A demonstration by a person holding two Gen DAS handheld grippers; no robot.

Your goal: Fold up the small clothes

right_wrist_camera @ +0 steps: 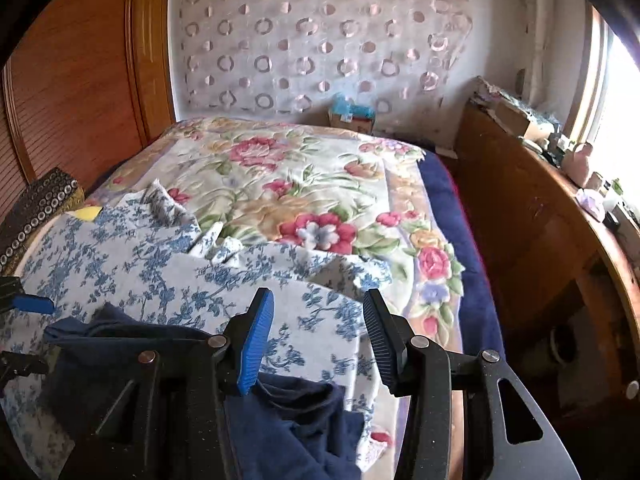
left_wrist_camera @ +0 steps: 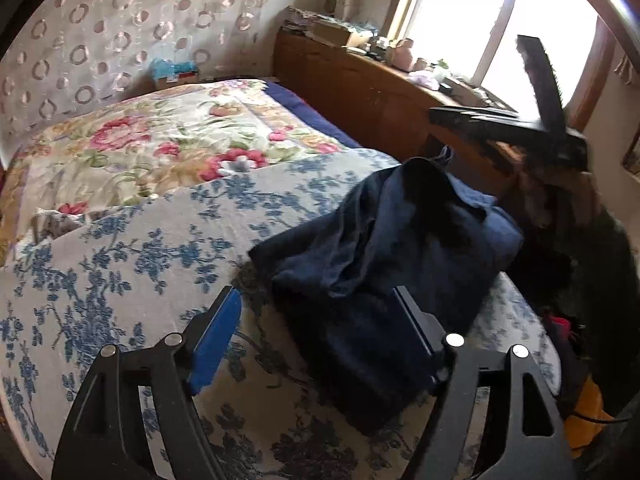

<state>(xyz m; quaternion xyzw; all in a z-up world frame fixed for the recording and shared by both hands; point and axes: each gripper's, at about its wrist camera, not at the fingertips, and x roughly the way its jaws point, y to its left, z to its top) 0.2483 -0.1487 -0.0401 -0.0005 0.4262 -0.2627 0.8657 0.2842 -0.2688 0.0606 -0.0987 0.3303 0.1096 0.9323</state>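
A dark navy garment (left_wrist_camera: 384, 264) lies crumpled on the blue-and-white floral bedspread (left_wrist_camera: 120, 264). My left gripper (left_wrist_camera: 320, 312) is open just above the bed, its right finger over the garment's near edge, its blue-padded left finger over bare bedspread. My right gripper (left_wrist_camera: 536, 92) shows in the left wrist view raised above the garment's far right side. In the right wrist view my right gripper (right_wrist_camera: 316, 320) is open and empty above the garment (right_wrist_camera: 288, 412), which lies below the fingers on the bedspread (right_wrist_camera: 160, 272). The left gripper's blue fingertip (right_wrist_camera: 34, 304) shows at the left edge.
A red-flowered blanket (right_wrist_camera: 288, 184) covers the far half of the bed. A wooden headboard shelf (right_wrist_camera: 532, 200) with clutter runs along the right under a bright window (left_wrist_camera: 500, 20). A wooden wardrobe (right_wrist_camera: 80, 80) stands left. A curtain with rings (right_wrist_camera: 320, 40) hangs behind.
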